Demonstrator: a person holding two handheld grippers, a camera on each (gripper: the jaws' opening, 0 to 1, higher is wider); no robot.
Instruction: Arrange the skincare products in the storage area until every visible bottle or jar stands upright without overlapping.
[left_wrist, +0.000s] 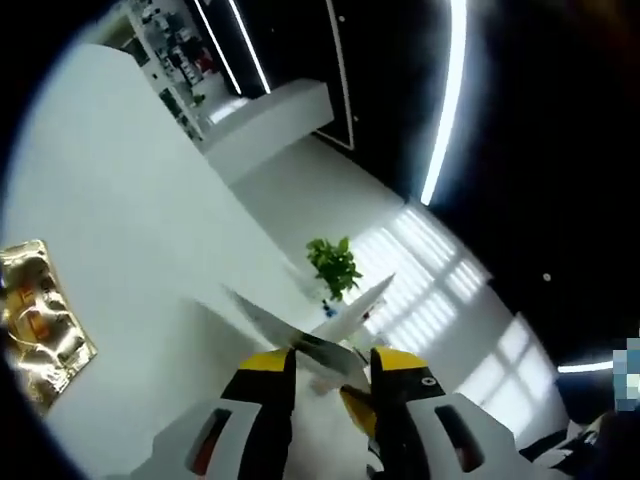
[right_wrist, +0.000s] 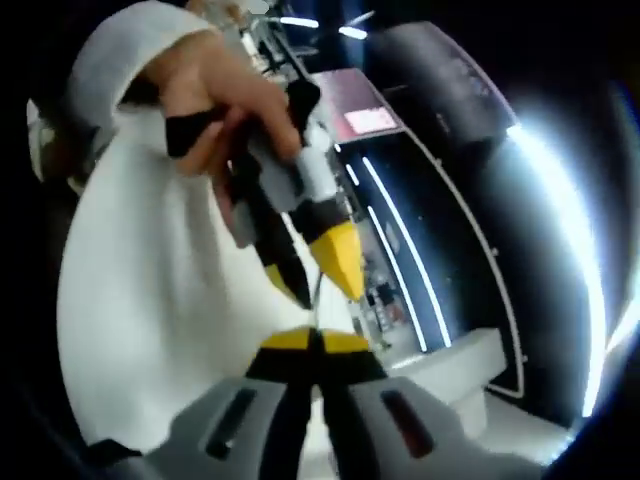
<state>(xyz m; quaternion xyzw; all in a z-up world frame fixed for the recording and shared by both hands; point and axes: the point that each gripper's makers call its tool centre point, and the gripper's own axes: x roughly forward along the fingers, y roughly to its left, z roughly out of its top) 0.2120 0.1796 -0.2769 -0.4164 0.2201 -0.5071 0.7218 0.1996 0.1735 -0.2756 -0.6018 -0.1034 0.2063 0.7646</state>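
My left gripper (left_wrist: 332, 365) is open, its yellow-tipped jaws well apart. A thin white sheet (left_wrist: 300, 335) lies tilted in the gap between them, and a yellow tip of the right gripper (left_wrist: 356, 408) pokes in low in that gap. In the right gripper view my right gripper (right_wrist: 315, 341) has its jaws pressed together on the sheet, which shows edge-on as a thin line (right_wrist: 316, 298). That line rises to the left gripper (right_wrist: 315, 270), which hangs above in a person's hand (right_wrist: 215, 95). Small products fill a far shelf (left_wrist: 175, 60), too small to make out.
A small green plant (left_wrist: 333, 263) stands on the white surface (left_wrist: 150, 230) beyond the jaws. A gold foil pack (left_wrist: 35, 320) lies at the left edge. A white counter (left_wrist: 270, 110) sits farther back. A white sleeve (right_wrist: 160, 300) fills the left of the right gripper view.
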